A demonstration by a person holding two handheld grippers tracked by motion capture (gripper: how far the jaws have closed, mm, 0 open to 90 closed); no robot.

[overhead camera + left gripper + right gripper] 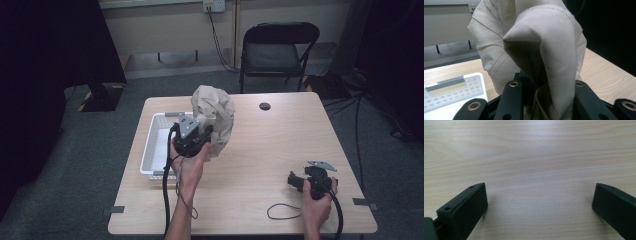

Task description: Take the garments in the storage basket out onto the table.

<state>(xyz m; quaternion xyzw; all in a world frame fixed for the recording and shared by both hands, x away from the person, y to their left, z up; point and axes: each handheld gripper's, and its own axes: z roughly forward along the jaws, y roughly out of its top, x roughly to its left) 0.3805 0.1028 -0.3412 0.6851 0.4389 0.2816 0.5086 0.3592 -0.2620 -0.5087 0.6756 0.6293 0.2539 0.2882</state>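
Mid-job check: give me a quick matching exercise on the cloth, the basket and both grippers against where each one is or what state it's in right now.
Things:
1. beige cloth
2. white basket
3. left gripper
4. right gripper

States:
A. jaws wide apart with only bare table between them
B. lifted off the table, bunched and hanging from a grip
C. on the table's left side, beside the raised cloth
D. jaws closed on fabric

Pairs: 1-B, 2-C, 3-D, 4-A
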